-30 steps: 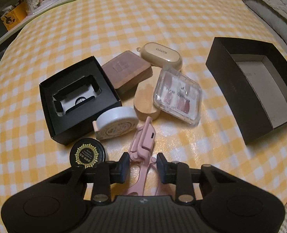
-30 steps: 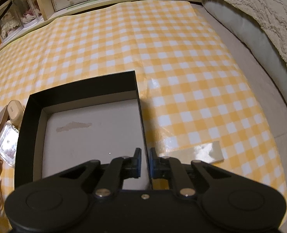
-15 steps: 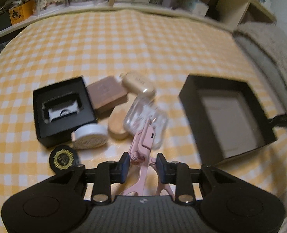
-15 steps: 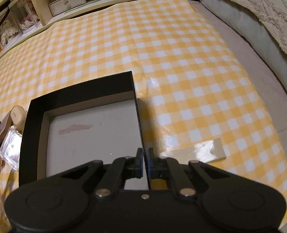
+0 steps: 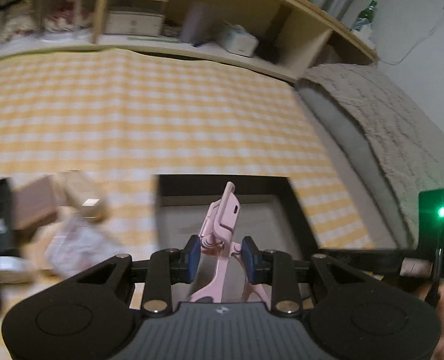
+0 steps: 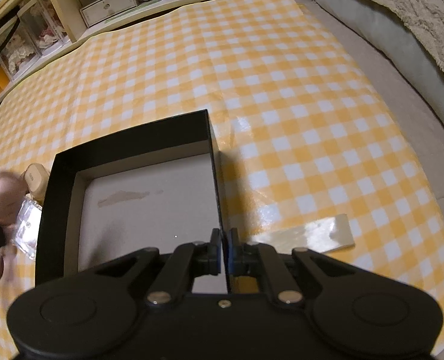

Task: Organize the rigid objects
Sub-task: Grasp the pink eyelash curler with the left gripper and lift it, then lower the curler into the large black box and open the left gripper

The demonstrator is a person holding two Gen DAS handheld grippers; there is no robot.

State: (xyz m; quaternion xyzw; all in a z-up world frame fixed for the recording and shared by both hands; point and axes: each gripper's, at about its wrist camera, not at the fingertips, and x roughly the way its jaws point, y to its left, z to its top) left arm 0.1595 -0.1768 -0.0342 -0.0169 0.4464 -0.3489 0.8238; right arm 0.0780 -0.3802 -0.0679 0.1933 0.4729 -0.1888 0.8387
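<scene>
My left gripper [image 5: 221, 256] is shut on a pink clamp-like beauty tool [image 5: 225, 213], its blue pads pressing the hinge. The tool's tip points up and away, above the open black box [image 5: 222, 180]. That box [image 6: 131, 141] has a bare grey floor with nothing in it. My right gripper [image 6: 224, 246] is shut on the box's right wall near the front corner. In the left wrist view the right gripper's body with a green light [image 5: 435, 228] shows at the right edge.
Blurred at the left lie a brown box [image 5: 32, 204], a beige case [image 5: 83, 192], a clear case [image 5: 71, 240] and a white round tin [image 5: 5, 268]. A pale flat strip [image 6: 312, 234] lies right of the black box. Shelves [image 5: 191, 45] stand behind, a grey blanket [image 5: 387, 135] at the right.
My left gripper lifted the pink tool off the cloth and carried it right, from beside the pile to above the black box. The right gripper kept its hold on the box wall.
</scene>
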